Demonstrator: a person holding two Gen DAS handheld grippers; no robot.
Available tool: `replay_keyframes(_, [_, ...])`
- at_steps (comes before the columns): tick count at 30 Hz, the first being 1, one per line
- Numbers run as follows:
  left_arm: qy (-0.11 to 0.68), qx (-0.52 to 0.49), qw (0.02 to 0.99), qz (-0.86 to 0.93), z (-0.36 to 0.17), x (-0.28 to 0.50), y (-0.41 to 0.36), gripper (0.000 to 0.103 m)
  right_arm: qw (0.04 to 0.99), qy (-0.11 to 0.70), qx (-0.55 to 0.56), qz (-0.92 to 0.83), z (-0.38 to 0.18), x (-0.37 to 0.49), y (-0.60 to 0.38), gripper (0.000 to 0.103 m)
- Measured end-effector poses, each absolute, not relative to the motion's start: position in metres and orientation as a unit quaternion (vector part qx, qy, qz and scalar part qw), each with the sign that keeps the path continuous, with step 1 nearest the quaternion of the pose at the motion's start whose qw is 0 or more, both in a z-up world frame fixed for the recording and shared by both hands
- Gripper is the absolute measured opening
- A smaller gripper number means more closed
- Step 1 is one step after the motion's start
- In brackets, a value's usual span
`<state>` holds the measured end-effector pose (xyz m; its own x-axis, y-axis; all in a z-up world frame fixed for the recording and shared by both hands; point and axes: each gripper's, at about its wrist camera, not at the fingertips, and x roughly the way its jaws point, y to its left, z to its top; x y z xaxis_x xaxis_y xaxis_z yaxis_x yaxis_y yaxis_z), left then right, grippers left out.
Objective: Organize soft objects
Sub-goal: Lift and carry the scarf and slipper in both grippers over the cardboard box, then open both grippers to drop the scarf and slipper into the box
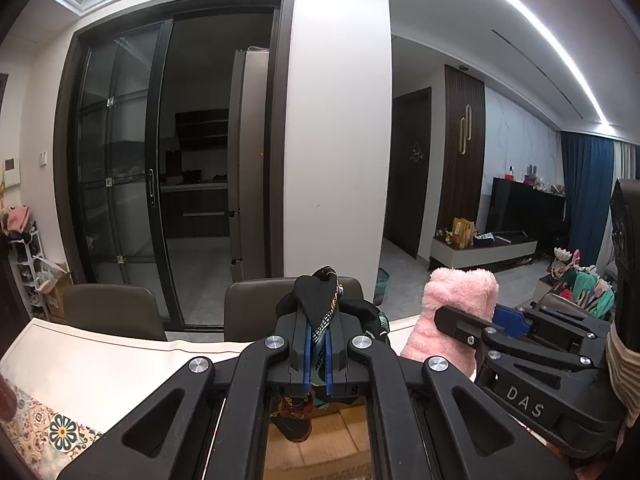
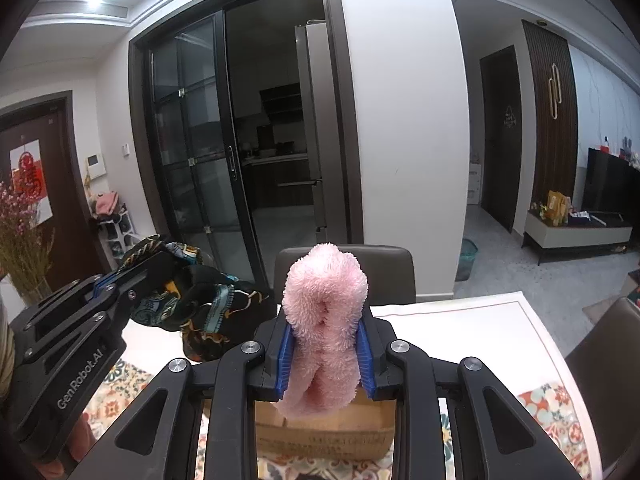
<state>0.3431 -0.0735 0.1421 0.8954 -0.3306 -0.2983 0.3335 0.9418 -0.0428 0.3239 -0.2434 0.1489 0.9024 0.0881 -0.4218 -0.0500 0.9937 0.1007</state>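
Above the patterned tablecloth [image 2: 552, 404], my right gripper [image 2: 326, 354] pinches the pink towel [image 2: 326, 304] upright directly over the cardboard box [image 2: 320, 432], my left gripper [image 1: 318, 344] clamping the dark scarf [image 1: 320, 292] just beside.

Illumination: bright white LED ceiling strips [image 1: 560, 52], overexposed, slight bloom. Room evenly lit; kitchen behind the dark-framed glass sliding door [image 2: 192, 140] is dim, with faint pane reflections. Strong fisheye bending and black vignette at corners. Focus sharp; shadows soft.

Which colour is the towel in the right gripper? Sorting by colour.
Pink towel; right wrist view shows it best.
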Motion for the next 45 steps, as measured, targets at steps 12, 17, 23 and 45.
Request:
replay_keyframes(12, [0.229, 0.0, 0.959, -0.166, 0.099, 0.396, -0.089, 0.007, 0.96, 0.272, 0.025, 0.06, 0.108, 0.374, -0.249, 0.028])
replay_keyframes(17, [0.282, 0.009, 0.945, -0.164, 0.066, 0.411, -0.096, 0.007, 0.949, 0.31, 0.011, 0.061, 0.08, 0.393, -0.251, 0.028])
replay_keyframes(23, [0.357, 0.011, 0.919, -0.165, 0.037, 0.424, -0.104, 0.008, 0.929, 0.361, 0.01, 0.078, 0.052, 0.413, -0.254, 0.029])
replay_keyframes(45, [0.37, 0.061, 0.922, -0.097, 0.052, 0.394, -0.093, 0.048, 0.92, 0.391, 0.004, 0.018, 0.057, 0.401, -0.263, 0.059])
